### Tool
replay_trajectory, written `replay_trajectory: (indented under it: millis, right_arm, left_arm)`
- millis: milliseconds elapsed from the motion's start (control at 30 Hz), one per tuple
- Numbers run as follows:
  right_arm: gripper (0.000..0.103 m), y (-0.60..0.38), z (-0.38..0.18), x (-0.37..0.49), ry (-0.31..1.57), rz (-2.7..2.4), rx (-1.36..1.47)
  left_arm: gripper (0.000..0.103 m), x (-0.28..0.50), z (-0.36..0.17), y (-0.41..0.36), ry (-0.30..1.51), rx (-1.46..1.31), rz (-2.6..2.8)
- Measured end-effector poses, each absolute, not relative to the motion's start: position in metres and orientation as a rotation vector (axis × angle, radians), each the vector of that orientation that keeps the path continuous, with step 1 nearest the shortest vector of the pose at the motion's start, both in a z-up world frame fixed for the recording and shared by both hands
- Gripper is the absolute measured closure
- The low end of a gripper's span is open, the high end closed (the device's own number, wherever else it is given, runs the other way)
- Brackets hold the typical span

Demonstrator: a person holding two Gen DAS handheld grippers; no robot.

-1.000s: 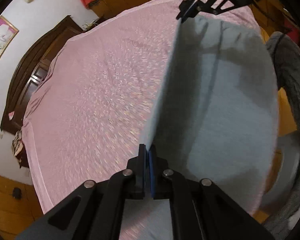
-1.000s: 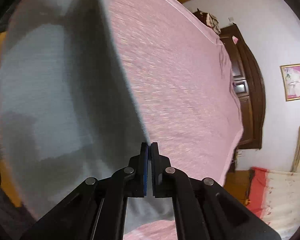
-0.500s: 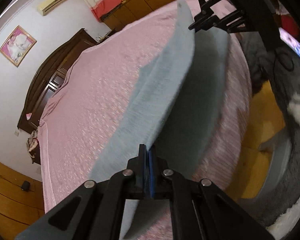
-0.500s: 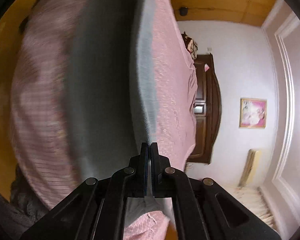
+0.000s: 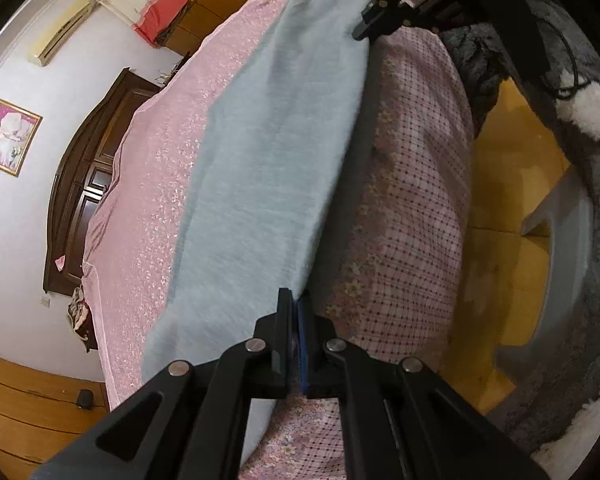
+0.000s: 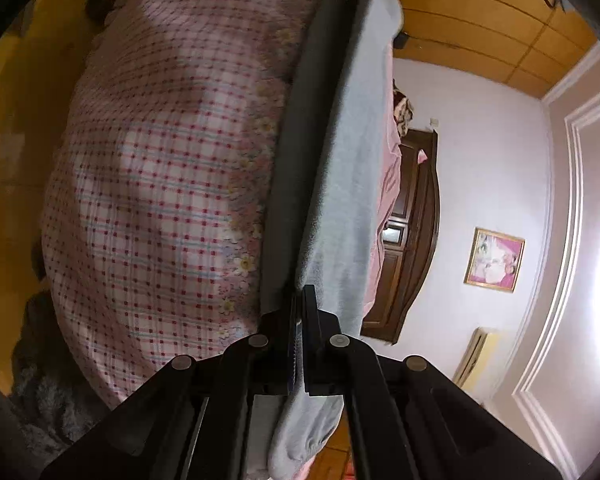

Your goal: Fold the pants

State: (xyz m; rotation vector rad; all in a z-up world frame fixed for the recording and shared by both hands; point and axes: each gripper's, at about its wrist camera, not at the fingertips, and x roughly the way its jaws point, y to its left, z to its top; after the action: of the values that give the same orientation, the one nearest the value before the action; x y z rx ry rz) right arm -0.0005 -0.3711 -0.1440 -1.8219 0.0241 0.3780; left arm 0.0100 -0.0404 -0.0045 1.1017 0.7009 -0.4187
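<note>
Left tongs [image 5: 295, 312] and right tongs [image 6: 300, 304], both clamped on one edge of the pants [image 5: 268, 152], which lie stretched along the near side of the bed [image 5: 148, 168]. Risk: uneven lowering would probably skew the fold.

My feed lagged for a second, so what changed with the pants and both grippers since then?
The pants, earlier hanging in front of the bed, have swung up and over onto the pink bedspread, the held edge now along the checkered side of the bed. Unchanged: left gripper and right gripper stay shut on that edge.
</note>
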Motion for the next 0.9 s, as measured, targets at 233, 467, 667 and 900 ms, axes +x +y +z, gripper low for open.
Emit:
replay_trajectory:
  millis: [233,467,667,900]
  right_arm:
    - [0.099,-0.379,-0.157,-0.011,0.036,0.384,-1.837]
    - [0.062,-0.410,-0.034,0.022,0.349,0.448,-1.250]
    - [0.062,-0.599,0.032,0.124,0.886,0.489,0.130]
    - [0.062,-0.687,-0.008,0.157,0.948,0.424,0.714]
  left_arm:
    - [0.100,0.017,-0.036,-0.048,0.712,1.162,-0.408]
    - [0.061,0.020,-0.039,-0.051,0.801,1.039,-0.408]
    - [0.052,0.035,0.015,-0.049,0.826,0.611,-0.589]
    - [0.053,0.129,0.031,-0.012,0.802,0.213,-0.501]
